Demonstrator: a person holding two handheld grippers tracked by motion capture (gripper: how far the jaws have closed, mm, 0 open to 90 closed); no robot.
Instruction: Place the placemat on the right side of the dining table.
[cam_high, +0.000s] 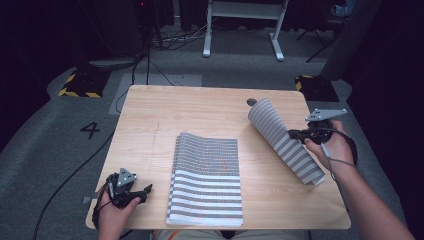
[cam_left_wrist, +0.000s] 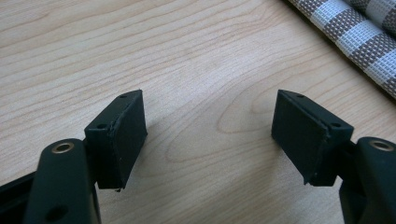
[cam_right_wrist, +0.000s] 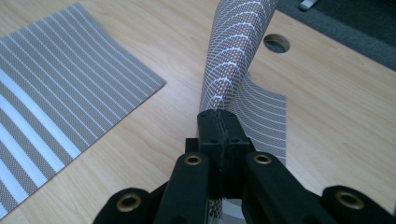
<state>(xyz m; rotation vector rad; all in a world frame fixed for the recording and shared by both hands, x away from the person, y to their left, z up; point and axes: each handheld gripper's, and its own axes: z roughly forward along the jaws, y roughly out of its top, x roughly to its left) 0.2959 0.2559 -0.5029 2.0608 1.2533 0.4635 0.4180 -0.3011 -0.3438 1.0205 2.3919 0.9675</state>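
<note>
Right gripper (cam_high: 296, 134) is clenched on one edge of a striped mat (cam_high: 285, 140) near the right edge of the table (cam_high: 200, 107), with the mat curling up into an arch; its near end rests on the wood close to the front right corner. Left gripper (cam_high: 145, 190) sits released and holding nothing, at the front left corner. A second mat, folded (cam_high: 207, 177), lies flat at the front middle. Risks as I see them: the grip is on a thin edge only, so the stiff weave could spring out of the jaws if the hand twists or pulls fast; the curl could flop the wrong way and land skewed instead of as a clean fold; the trailing end sits close to the right edge and could slide off; a wide sweep toward the middle could nudge the folded mat. The high view gives the whole layout, both hands and the arch shape. The right gripper view shows the pinch itself, jaws tight together with mat (cam_right_wrist: 229, 70) rising just past them, plus the round hole (cam_right_wrist: 276, 43) in the table behind. The left gripper view confirms bare wood between its open jaws and a corner of the folded mat (cam_left_wrist: 359, 42) well off to one side.
</note>
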